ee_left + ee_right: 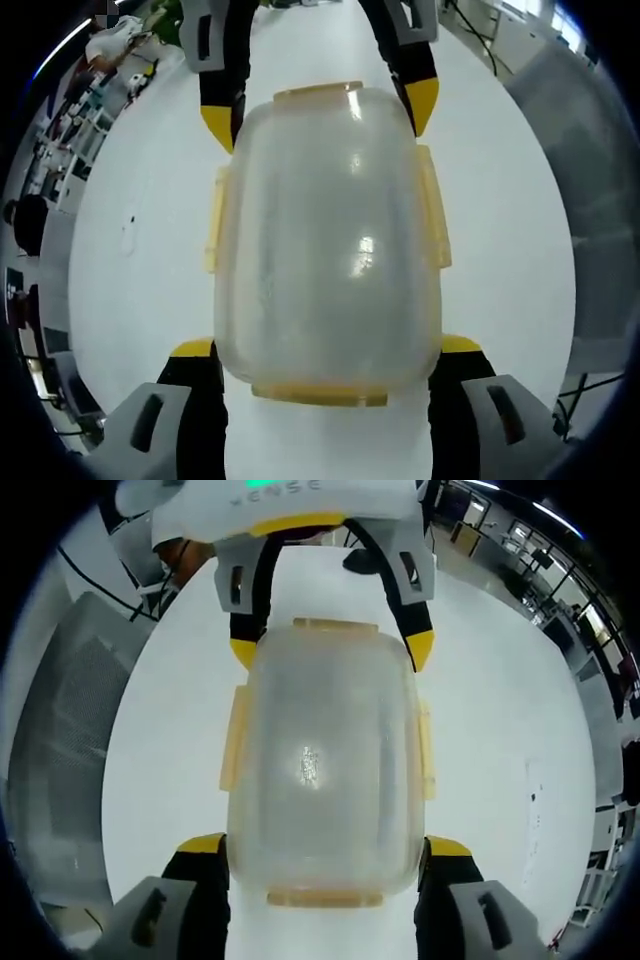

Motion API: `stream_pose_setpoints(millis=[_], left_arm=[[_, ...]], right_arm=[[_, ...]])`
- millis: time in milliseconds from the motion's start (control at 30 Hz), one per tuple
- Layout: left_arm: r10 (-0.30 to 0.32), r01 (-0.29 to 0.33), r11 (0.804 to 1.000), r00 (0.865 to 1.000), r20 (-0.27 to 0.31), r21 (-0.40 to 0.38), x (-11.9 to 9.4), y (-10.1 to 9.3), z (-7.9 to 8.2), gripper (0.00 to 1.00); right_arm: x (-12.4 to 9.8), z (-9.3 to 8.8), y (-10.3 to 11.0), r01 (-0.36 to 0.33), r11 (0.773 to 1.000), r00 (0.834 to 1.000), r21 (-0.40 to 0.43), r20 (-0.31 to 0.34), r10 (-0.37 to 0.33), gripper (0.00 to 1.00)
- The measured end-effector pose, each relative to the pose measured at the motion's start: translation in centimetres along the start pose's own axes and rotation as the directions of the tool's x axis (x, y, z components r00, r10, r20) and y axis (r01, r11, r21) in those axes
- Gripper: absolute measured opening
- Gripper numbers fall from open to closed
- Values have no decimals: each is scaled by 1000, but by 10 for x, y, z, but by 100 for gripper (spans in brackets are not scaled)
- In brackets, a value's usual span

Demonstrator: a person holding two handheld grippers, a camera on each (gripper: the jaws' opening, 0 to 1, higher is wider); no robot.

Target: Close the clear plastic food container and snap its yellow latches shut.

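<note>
The left gripper has its black, yellow-tipped jaws spread wide, one on each side of the near end of the clear, frosted plastic food container. The tips sit just beside its rounded corners; whether they actually press the walls I cannot tell. The right gripper does the same from the opposite end, jaws well apart and flanking the box rather than pinching it. In each view the other gripper's yellow tips show at the far end.

The container lies flat on the smooth white table between the two tools, its domed lid already seated on top. So the closing looks done and the latching is the step in hand. The translucent yellow latches stand out from the rim on all four sides: long flaps along the flanks, shorter ones at the ends. They seem flared outward, not yet snapped, though I would not swear to it.

The next move, I judge, calls for one gripper steadying the box while the other pushes a flap down and in until it clicks. The plastic looks slick and glossy, catching ceiling lights, so a jaw tip could slide off.
</note>
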State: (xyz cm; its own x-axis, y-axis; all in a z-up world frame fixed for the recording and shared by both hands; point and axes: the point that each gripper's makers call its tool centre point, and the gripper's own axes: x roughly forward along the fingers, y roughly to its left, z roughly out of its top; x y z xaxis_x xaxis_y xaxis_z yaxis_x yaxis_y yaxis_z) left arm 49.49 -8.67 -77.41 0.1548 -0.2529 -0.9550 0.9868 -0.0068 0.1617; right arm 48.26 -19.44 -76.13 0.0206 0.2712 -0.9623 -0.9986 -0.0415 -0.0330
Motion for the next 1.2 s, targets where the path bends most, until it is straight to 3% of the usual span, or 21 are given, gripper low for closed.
stream_pose_setpoints(millis=[433,1200], left_arm=[[2,-2,1000,1000,4,-8,1,10,-1,82],[4,-4,1000,1000,14,-17,2,11,0,82]], right_arm=[[1,-1,-11,-2,1000,1000,-7,-10,2,76],[3,-2,-14,12,1000,1000,-20,-18,-12,78]])
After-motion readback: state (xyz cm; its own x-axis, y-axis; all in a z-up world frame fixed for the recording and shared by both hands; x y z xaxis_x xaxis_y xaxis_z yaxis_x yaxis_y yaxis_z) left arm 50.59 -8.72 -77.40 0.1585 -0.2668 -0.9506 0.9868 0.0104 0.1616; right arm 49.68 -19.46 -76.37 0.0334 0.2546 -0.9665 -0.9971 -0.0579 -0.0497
